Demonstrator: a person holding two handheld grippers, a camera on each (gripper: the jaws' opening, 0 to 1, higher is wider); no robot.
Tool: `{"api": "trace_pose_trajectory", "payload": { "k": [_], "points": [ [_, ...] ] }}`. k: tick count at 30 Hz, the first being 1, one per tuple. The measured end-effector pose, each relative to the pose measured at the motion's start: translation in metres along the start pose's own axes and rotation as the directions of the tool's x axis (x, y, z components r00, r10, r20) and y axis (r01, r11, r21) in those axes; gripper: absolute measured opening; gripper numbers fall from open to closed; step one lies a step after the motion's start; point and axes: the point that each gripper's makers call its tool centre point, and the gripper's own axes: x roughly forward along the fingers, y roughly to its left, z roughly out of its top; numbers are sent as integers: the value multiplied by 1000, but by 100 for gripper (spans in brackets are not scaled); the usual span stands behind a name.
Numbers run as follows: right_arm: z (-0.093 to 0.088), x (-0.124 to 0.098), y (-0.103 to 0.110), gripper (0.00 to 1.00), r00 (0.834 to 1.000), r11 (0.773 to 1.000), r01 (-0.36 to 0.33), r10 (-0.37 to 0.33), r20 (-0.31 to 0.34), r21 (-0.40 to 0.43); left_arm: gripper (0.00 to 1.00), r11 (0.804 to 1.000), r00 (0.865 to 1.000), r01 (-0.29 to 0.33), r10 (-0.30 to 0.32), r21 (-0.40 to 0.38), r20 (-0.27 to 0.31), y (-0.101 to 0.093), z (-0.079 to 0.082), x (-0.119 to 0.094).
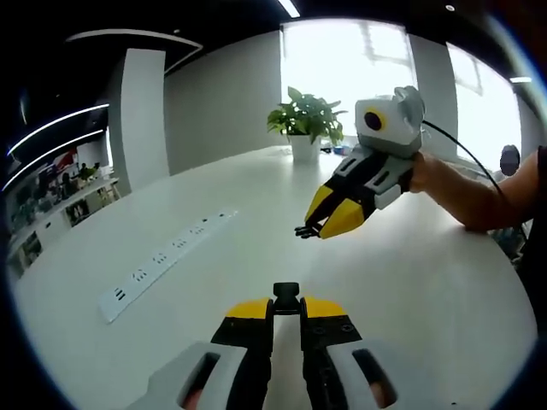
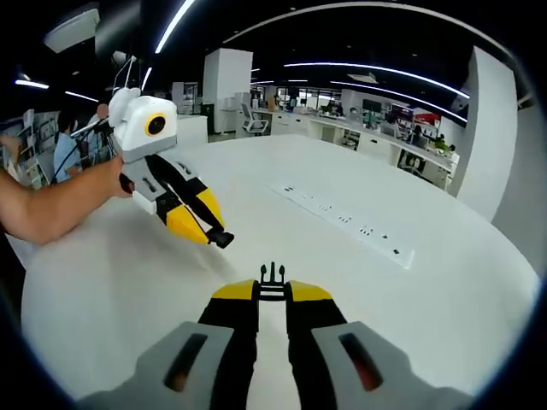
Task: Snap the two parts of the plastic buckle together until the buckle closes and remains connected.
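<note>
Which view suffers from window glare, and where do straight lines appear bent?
Left gripper view: bright windows bleach the background behind the green potted plant. Right gripper view: evenly lit, yet ceiling light strips and the white table's edge curve from fisheye distortion.

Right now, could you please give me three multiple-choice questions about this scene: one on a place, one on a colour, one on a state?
1. Where does the potted plant stand?
A. On the white table, at its far edge
B. On the floor
C. On a chair

2. What colour are the gripper tips around the buckle parts?
A. Green
B. Yellow
C. Red

3. What is the state of the two buckle parts?
A. Snapped together
B. Lying loose on the table
C. Apart, one in each gripper

Answers: 1 A, the pot rests on the tabletop by the windows. 2 B, both the left gripper and the right gripper show yellow beside black jaws. 3 C, the socket part and the pronged part sit in separate grippers.
</note>
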Motion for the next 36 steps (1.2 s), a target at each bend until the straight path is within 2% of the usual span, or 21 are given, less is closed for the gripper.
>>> {"api": "trace_pose_trajectory", "payload": {
  "k": [10, 21, 31, 36],
  "points": [
    [2, -2, 14, 11, 1000, 1000, -12, 12, -5, -15, 9, 1000, 1000, -8, 8, 2, -11, -13, -5, -5],
    [-2, -11, 18, 11, 1000, 1000, -3, 3, 3, -1, 9, 1000, 1000, -12, 13, 17, -20, -24, -8, -8],
    [2, -13, 28, 11, 1000, 1000, -7, 7, 19, -6, 9, 1000, 1000, -26, 26, 10, -10, -38, -8, -22],
    [0, -12, 32, 11, 1000, 1000, -15, 15, 21, -6, 9, 1000, 1000, -28, 28, 12, -6, -35, -7, -23]
  ]
}}
